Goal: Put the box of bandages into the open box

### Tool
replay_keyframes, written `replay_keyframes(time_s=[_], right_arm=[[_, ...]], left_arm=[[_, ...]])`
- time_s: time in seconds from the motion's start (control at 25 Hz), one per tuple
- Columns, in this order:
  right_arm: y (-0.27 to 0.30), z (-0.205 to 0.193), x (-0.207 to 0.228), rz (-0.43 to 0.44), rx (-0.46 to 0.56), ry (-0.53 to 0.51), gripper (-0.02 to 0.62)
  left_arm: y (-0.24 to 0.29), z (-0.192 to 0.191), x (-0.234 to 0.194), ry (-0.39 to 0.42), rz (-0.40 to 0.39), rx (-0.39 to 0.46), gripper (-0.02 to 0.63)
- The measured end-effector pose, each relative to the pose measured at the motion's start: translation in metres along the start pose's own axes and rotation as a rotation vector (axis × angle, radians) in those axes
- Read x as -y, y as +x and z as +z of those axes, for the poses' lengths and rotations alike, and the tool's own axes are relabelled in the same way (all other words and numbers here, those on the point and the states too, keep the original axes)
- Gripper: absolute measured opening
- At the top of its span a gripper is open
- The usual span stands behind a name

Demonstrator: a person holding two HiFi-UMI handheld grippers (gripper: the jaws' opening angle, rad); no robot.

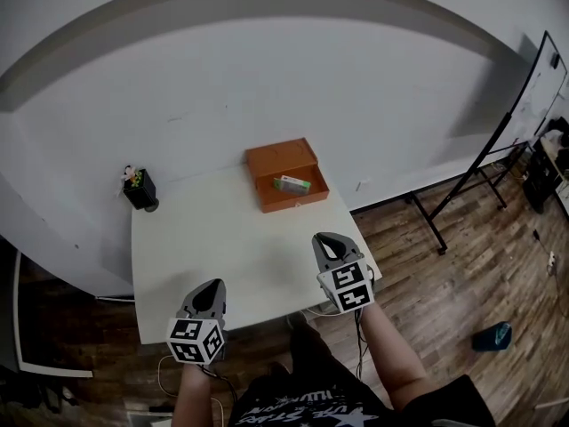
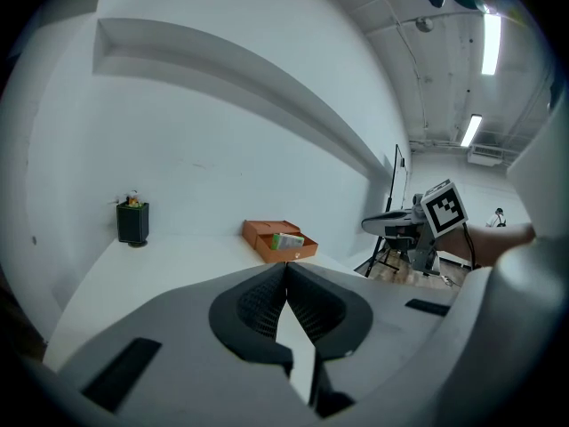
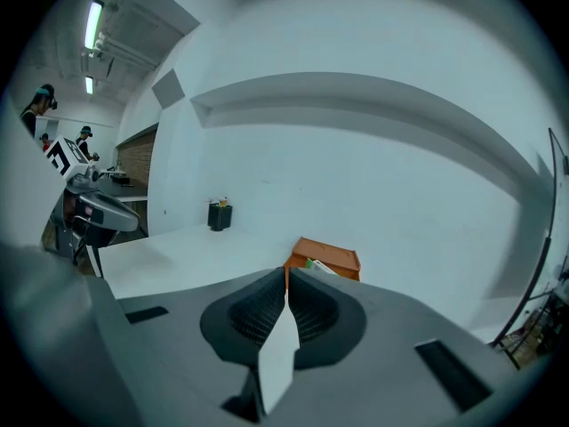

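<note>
An open orange box (image 1: 286,174) sits at the far side of the white table (image 1: 204,247), its lid leaning back. Inside it lies the box of bandages (image 1: 292,183), white and green. The same orange box (image 2: 278,240) with the bandage box (image 2: 287,239) shows in the left gripper view, and the orange box (image 3: 324,258) shows just beyond the jaws in the right gripper view. My left gripper (image 1: 210,288) is shut and empty over the near left edge of the table. My right gripper (image 1: 331,239) is shut and empty over the near right edge.
A black pen holder (image 1: 140,189) with small items stands at the table's far left corner. The white wall rises right behind the table. A black stand (image 1: 484,163) is on the wooden floor to the right, and a teal object (image 1: 491,335) lies on the floor.
</note>
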State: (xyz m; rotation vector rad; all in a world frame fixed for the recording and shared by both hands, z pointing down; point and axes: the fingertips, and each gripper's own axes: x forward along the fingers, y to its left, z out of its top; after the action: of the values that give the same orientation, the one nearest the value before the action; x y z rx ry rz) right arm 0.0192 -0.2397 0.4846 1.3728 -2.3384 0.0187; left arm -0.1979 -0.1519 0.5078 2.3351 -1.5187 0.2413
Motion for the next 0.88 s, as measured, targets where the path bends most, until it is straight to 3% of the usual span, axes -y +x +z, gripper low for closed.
replay_keyframes(time_s=[0.4, 0.88], right_arm=[[-0.045, -0.028, -0.027, 0.012, -0.03, 0.019, 0.049], [-0.069, -0.048, -0.024, 0.048, -0.026, 0.032, 0.049]], left_arm=[[-0.036, -0.031, 0.026, -0.013, -0.015, -0.019, 0.02], [-0.044, -0.042, 0.057, -0.025, 0.02, -0.013, 0.02]])
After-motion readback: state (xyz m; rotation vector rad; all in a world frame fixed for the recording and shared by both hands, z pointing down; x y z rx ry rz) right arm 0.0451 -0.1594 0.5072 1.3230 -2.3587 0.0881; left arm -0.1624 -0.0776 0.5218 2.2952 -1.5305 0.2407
